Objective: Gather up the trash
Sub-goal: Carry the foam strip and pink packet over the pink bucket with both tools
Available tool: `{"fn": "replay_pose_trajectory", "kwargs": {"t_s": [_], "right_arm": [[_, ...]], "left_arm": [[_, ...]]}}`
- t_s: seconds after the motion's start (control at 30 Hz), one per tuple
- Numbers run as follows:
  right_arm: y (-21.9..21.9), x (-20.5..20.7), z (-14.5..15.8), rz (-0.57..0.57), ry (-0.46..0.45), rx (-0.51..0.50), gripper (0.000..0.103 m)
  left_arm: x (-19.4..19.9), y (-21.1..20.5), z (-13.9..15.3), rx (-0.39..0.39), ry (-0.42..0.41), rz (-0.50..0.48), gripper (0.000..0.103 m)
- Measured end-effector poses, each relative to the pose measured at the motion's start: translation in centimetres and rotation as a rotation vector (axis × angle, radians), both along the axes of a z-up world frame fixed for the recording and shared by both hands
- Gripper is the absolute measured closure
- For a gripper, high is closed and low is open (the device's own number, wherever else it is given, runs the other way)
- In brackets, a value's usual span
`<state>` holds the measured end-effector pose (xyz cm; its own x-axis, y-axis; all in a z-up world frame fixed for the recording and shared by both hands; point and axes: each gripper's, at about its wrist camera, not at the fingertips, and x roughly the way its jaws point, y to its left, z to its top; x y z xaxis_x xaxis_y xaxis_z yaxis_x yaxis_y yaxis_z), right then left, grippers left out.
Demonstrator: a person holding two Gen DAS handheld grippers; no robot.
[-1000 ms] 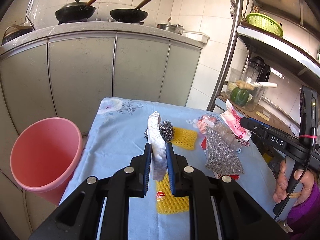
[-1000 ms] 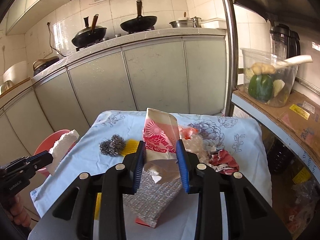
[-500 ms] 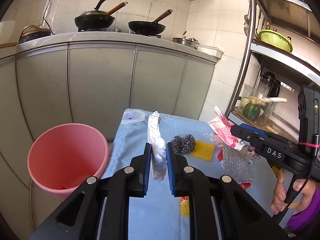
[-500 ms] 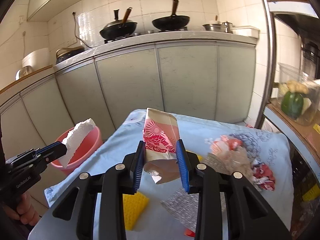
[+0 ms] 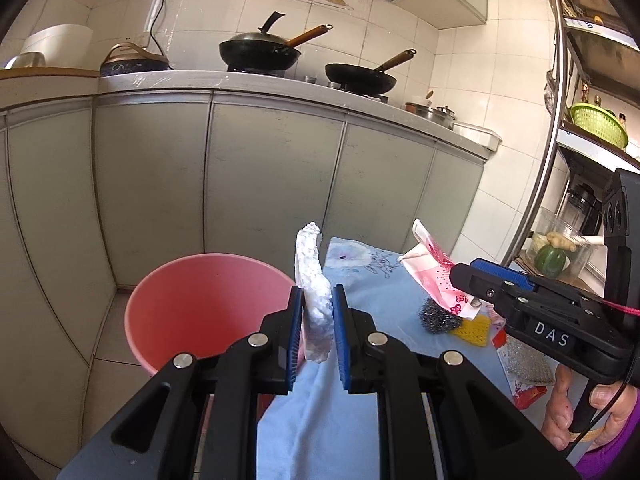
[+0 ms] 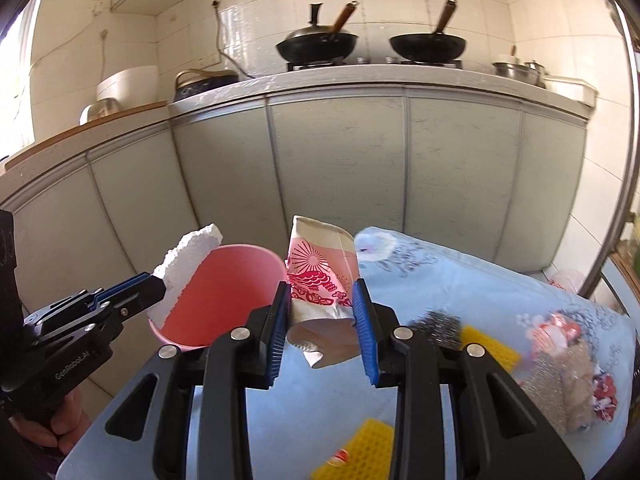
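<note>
Both pieces of trash could miss the bucket.

The left gripper [image 5: 316,322] pinches white foam [image 5: 314,280] and the right gripper [image 6: 322,320] pinches a pink wrapper [image 6: 320,280], both near the pink bucket [image 5: 192,304] past the table's [image 6: 460,276] left edge; letting go early drops them on the floor.

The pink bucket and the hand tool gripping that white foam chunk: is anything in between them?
Nothing. In the right wrist view the white foam held by the left gripper overlaps the rim of the pink bucket, with only air between.
</note>
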<state>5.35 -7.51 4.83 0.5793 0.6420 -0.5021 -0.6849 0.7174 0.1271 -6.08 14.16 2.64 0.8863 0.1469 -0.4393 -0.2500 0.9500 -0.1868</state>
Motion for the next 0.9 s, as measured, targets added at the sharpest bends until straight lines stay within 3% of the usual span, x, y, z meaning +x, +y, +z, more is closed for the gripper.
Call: {"fn": "replay_pose_trajectory", "kwargs": {"t_s": [0.5, 0.9], "right_arm": [[8.1, 0.2, -0.8, 0.108, 0.038, -0.009, 0.071], [13.3, 1.4, -4.2, 0.160, 0.128, -0.081, 0.071]], "left_arm": [[-1.3, 6.0, -2.5, -0.037, 0.035, 0.153, 0.088], [-0.3, 8.6, -5.6, -0.071, 0.120, 0.202, 0.088]]}}
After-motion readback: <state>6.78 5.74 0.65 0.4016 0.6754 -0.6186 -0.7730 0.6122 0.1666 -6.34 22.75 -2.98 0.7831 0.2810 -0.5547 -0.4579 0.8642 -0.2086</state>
